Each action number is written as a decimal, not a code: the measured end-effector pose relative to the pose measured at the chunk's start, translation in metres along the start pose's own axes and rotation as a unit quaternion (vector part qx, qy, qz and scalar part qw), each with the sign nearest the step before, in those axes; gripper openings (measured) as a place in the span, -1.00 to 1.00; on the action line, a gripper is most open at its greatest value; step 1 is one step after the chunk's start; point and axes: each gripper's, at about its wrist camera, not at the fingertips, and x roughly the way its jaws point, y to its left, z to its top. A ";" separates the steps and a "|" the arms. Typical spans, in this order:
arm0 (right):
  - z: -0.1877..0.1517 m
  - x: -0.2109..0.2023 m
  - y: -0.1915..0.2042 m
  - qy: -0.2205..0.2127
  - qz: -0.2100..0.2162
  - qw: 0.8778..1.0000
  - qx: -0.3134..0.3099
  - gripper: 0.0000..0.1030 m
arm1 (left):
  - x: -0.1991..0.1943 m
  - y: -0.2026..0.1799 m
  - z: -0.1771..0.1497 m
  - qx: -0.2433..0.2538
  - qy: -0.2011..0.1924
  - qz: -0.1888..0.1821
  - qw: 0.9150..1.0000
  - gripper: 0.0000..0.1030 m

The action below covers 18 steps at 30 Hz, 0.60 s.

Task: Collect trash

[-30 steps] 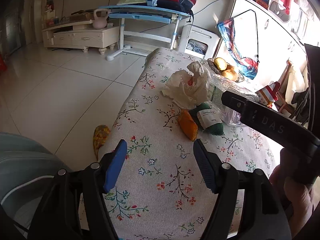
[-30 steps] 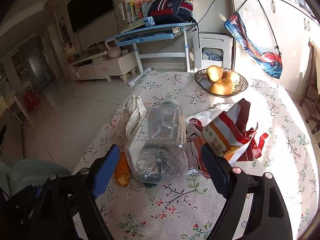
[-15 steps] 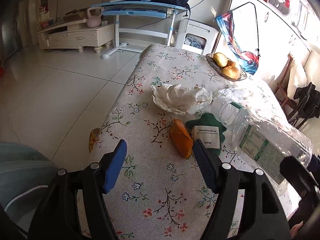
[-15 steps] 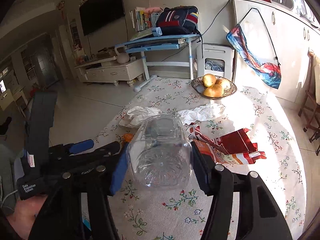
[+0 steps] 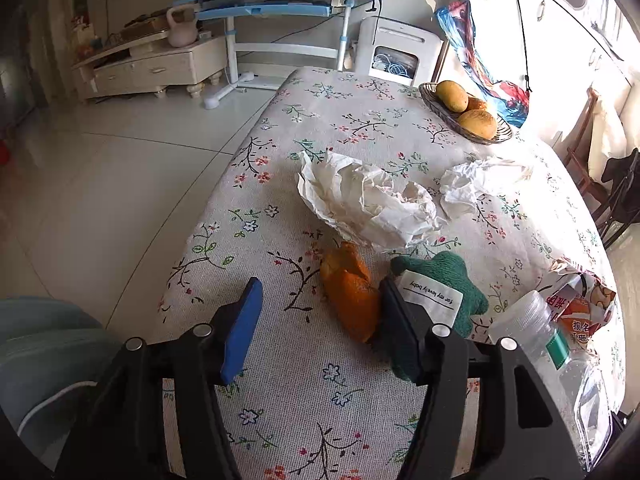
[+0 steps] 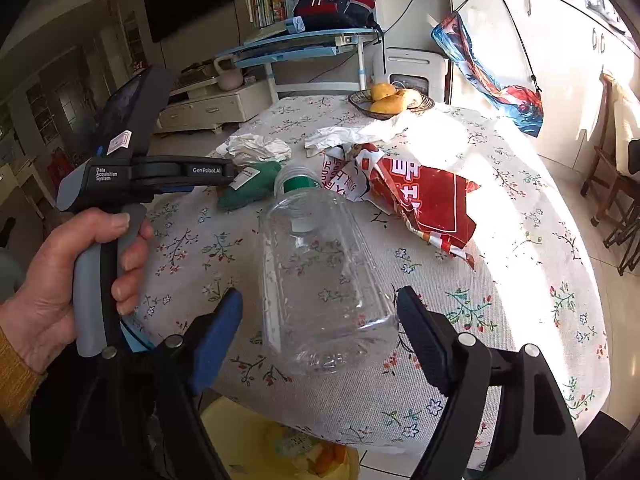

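A clear plastic bottle point(image 6: 320, 276) lies on its side at the table's near edge, between the fingers of my open right gripper point(image 6: 318, 332); the right finger touches it, the left stands apart. It also shows in the left wrist view point(image 5: 560, 364). My left gripper point(image 5: 320, 320) is open, low over the table, with an orange peel point(image 5: 350, 292) just inside its right finger. Crumpled white paper point(image 5: 368, 200), a second paper wad point(image 5: 476, 180) and a torn red snack bag point(image 6: 420, 196) lie beyond.
A green knitted toy point(image 5: 444, 292) with a label lies by the peel. A basket of fruit point(image 5: 464, 112) stands at the far end of the flowered table point(image 5: 352, 120). A yellow bag point(image 6: 280, 444) sits on the floor below the near edge. Chairs stand on the right.
My right gripper has pulled the bottle back to the near table edge and opened off it. My left gripper has moved forward to the orange peel.
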 end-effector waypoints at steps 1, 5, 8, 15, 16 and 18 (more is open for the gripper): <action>0.001 0.000 0.002 -0.002 -0.002 1.000 -0.004 0.54 | -0.001 -0.002 -0.001 0.004 -0.002 0.005 1.000 -0.33; 0.000 0.003 0.004 -0.005 -0.009 1.000 -0.008 0.54 | -0.007 0.000 -0.008 0.005 0.003 -0.020 1.000 -0.64; -0.001 0.004 -0.002 -0.006 -0.010 1.000 0.001 0.26 | -0.017 0.004 -0.020 0.006 0.008 -0.038 0.999 -0.65; 0.000 0.003 -0.010 -0.004 -0.013 1.000 0.010 0.34 | -0.034 0.008 -0.043 0.022 0.017 -0.057 0.998 -0.55; 0.001 0.003 -0.010 -0.006 -0.017 1.000 0.011 0.42 | -0.036 0.008 -0.044 0.025 0.014 -0.050 0.998 -0.41; 0.000 0.003 -0.008 -0.011 -0.020 1.000 0.013 0.48 | -0.039 0.007 -0.046 0.028 0.005 -0.035 0.999 -0.15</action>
